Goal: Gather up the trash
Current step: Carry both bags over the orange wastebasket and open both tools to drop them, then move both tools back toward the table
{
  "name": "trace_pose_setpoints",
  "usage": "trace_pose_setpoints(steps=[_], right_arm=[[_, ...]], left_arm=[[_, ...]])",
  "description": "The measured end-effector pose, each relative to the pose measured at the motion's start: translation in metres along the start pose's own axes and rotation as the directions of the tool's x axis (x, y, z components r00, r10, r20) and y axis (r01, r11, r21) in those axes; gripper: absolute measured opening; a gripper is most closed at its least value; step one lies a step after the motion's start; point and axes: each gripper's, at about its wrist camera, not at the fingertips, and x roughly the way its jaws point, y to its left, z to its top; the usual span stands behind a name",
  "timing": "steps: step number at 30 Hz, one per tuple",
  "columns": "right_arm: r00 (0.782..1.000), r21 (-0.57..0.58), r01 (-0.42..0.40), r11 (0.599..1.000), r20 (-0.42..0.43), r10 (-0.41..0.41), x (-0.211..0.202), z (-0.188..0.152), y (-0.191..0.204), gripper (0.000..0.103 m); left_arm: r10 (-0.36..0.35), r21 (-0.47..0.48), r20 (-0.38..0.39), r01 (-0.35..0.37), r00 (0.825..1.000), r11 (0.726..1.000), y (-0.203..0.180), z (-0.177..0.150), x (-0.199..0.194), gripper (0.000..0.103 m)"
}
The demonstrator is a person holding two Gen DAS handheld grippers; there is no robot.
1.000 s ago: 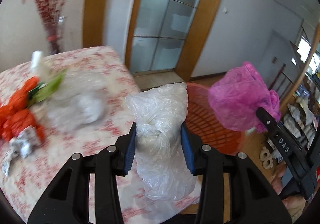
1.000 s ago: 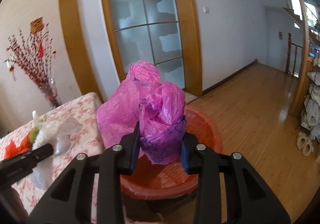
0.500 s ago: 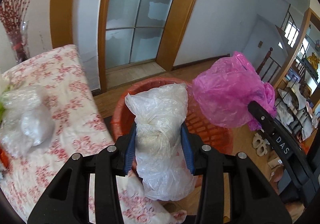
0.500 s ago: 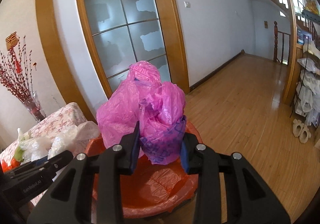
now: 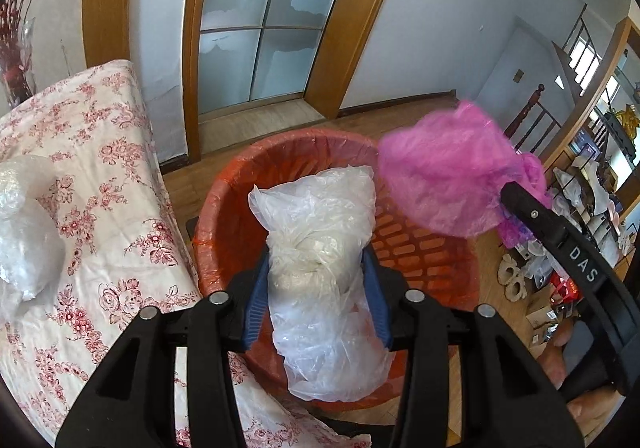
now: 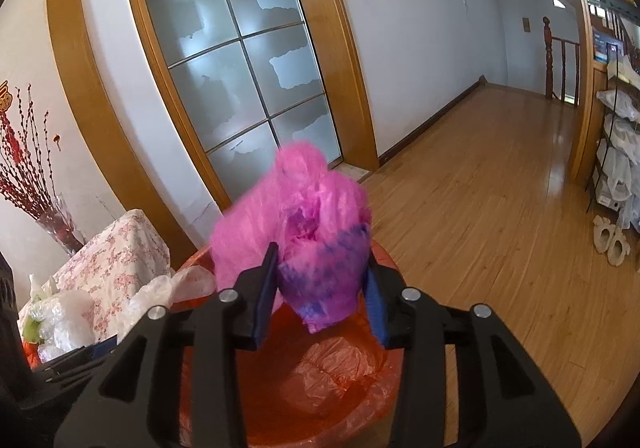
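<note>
**Two bags of trash over the orange basket**

The left gripper has a crumpled clear plastic bag between its blue pads, directly above the orange basket that stands on the wood floor just beside the table. Its jaws are opening; the bag still sits between the pads, and both pads appear to touch its sides, though how firmly cannot be told. The lower end of the bag hangs down below the fingers, over the basket's near rim.

The right gripper has a bunched pink plastic bag between its pads, also over the basket, which is lined with an orange bag. These jaws are opening too: the right pad stands slightly clear of the bag, while the left pad is at its edge. The pink bag looks blurred.

On the flowered tablecloth, a bundle of clear wrap lies near the left edge of the left wrist view. A vase of red twigs stands at the table's far end.
</note>
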Motion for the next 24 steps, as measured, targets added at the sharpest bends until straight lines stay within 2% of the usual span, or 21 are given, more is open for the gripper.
trace_pose_setpoints(steps=[4, 9, 13, 18, 24], right_arm=[[1.0, -0.002, 0.002, 1.0, -0.012, -0.002, 0.004, -0.002, -0.002, 0.052], [1.0, 0.003, 0.024, 1.0, -0.009, -0.024, 0.001, -0.005, -0.009, 0.056], [0.999, -0.014, 0.048, 0.999, 0.003, -0.048, -0.005, -0.007, -0.012, 0.057], [0.998, -0.064, 0.058, 0.996, 0.022, -0.057, -0.019, -0.012, -0.003, 0.058], [1.0, -0.12, 0.013, 0.993, 0.023, -0.01, -0.034, -0.019, 0.02, 0.058]], left_arm=[[0.011, -0.01, -0.008, -0.011, 1.0, 1.0, 0.003, -0.003, 0.001, 0.061], [0.039, -0.015, -0.006, -0.039, 0.999, 0.999, 0.009, -0.006, -0.004, 0.069], [0.065, -0.025, 0.003, -0.064, 0.998, 0.998, 0.019, -0.01, -0.012, 0.073], [0.148, 0.006, 0.052, -0.148, 0.988, 0.989, 0.029, -0.019, -0.035, 0.079], [0.23, 0.016, 0.096, -0.232, 0.969, 0.972, 0.048, -0.037, -0.067, 0.081]])
